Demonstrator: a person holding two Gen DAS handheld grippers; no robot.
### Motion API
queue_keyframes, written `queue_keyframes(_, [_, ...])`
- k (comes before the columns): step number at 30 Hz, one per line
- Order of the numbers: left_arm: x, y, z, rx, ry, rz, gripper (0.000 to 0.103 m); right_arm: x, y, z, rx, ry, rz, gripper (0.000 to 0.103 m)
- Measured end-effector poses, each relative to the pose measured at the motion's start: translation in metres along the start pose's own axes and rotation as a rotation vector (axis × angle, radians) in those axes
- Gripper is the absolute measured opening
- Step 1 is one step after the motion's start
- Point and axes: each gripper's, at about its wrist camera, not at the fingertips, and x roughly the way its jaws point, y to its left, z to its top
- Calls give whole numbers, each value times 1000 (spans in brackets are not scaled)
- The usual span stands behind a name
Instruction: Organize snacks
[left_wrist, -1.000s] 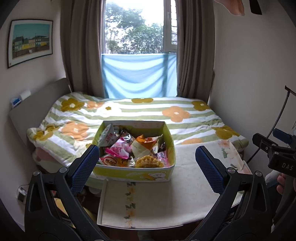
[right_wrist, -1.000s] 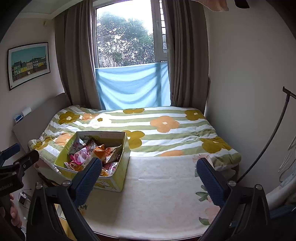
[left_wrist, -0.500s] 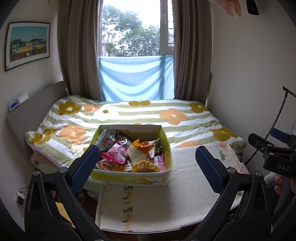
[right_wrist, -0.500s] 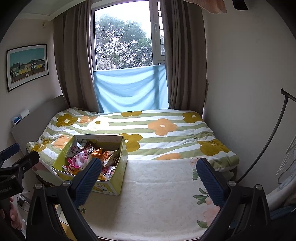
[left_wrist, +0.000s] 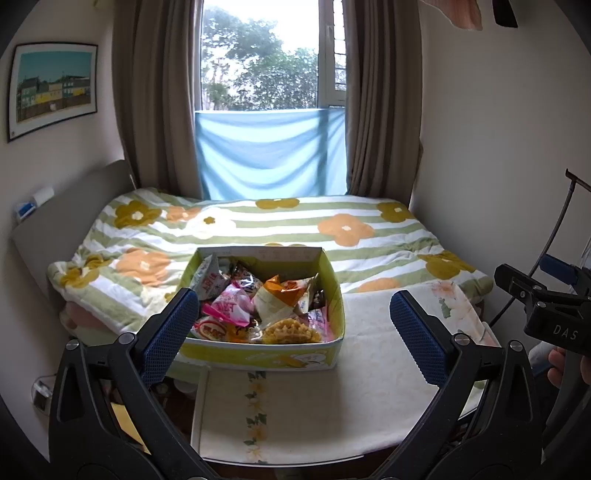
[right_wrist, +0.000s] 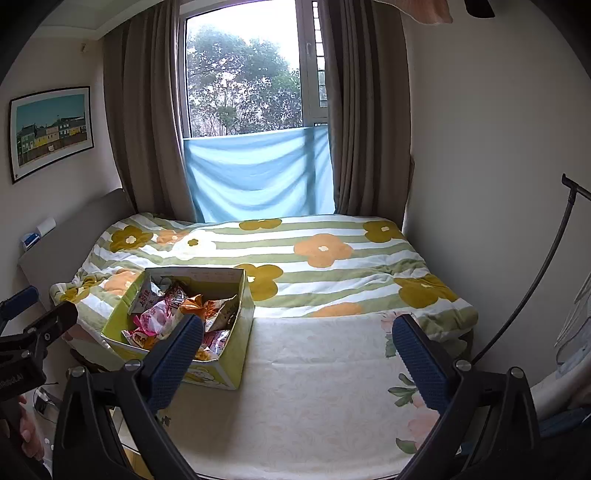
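On table (left_wrist: 295, 417), snack box (left_wrist: 258, 356), both tongs (left_wrist: 293, 334) (right_wrist: 299, 354) spread, empty, waffle only left view.

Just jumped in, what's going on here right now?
A person holds a gripper in each hand over a small cloth-covered table at the foot of a bed. The left gripper and the right gripper are both open and empty. A yellow-green box full of wrapped snacks sits at the table's far left edge. No snack has been picked up yet, and the cloth beside the box is bare.
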Motion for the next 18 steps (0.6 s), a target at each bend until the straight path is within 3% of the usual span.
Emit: queue_keyframes(18, [8,2,-3,10,-2,20,103,5,2,-3,10,3,-9,102])
